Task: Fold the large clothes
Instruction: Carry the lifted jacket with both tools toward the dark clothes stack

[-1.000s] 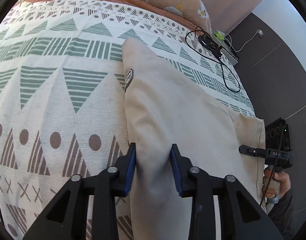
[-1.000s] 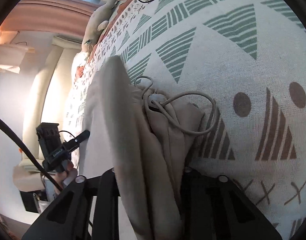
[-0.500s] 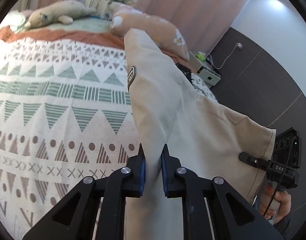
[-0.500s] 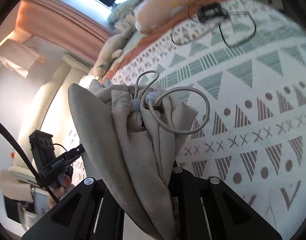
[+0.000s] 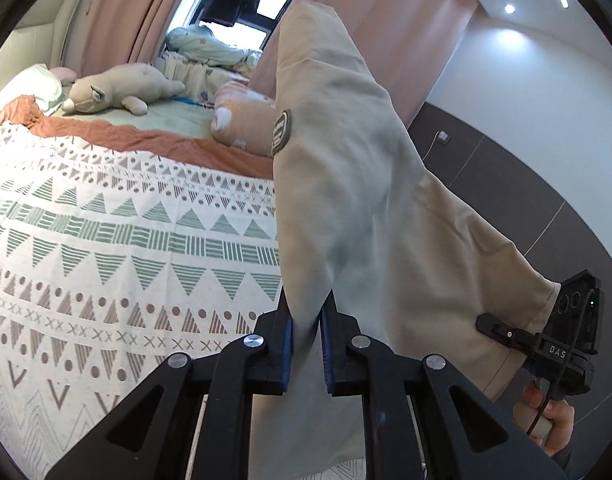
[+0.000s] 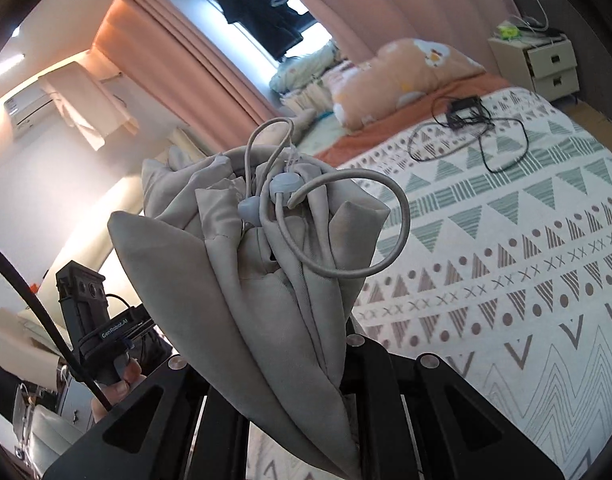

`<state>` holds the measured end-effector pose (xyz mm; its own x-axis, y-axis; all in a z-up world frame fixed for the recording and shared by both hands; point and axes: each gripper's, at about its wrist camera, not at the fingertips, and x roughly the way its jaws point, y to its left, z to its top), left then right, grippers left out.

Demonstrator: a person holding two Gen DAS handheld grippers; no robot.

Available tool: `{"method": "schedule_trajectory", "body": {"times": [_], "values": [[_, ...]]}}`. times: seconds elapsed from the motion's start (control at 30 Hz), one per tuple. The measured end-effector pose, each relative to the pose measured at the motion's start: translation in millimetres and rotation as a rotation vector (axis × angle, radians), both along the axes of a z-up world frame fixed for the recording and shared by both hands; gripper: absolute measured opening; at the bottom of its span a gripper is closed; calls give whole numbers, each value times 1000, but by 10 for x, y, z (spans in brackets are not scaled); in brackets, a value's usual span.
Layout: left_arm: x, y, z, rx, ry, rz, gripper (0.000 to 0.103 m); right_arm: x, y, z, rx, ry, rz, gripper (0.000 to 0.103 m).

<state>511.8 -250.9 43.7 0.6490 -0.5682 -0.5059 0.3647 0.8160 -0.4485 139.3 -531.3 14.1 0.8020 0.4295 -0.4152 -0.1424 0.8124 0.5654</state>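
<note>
A large beige garment (image 5: 358,208) with a small oval patch (image 5: 281,132) hangs in the air above the patterned bedspread (image 5: 105,240). My left gripper (image 5: 306,322) is shut on its lower edge, blue pads pinching the cloth. My right gripper (image 6: 289,344) is shut on a bunched part of the same garment (image 6: 265,280), where a drawstring with two toggles (image 6: 283,188) loops out; its fingertips are hidden under the cloth. The right gripper also shows in the left wrist view (image 5: 562,344), and the left gripper shows in the right wrist view (image 6: 89,320).
A plush toy (image 5: 121,92) and an orange pillow (image 6: 402,76) lie at the head of the bed. A black device with tangled cables (image 6: 466,120) lies on the bedspread. A white nightstand (image 6: 546,64) stands by the dark wall. Pink curtains hang behind.
Both grippers have lifted the garment off the bedspread into the air. The left gripper closed from open onto the cloth edge. The views tilted up toward the room.
</note>
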Motion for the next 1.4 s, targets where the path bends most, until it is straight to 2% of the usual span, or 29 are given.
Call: {"method": "schedule_trajectory", "body": {"times": [0.3,0.43,0.63,0.8,1.23,1.4], "values": [[-352,775,587,-5,-66,68,13,-341,660,565,-41,-97,91,7],[-498,1192,777,16,-108,120,13,-337,1008,678,-36,-122,147,7],[-702,1940,949,1,-146,208,13,-336,1604,843,-40,-172,258,7],[-805,2539,1001,19,-157,260,13,-234,2056,906,-33,-174,335,7],[-1142,4263,1192,9,-201,413,13,528,3282,951,-10,-169,572,7],[-1225,4817,1185,-7,-220,471,13,694,3784,966,-11,-154,672,7]]}}
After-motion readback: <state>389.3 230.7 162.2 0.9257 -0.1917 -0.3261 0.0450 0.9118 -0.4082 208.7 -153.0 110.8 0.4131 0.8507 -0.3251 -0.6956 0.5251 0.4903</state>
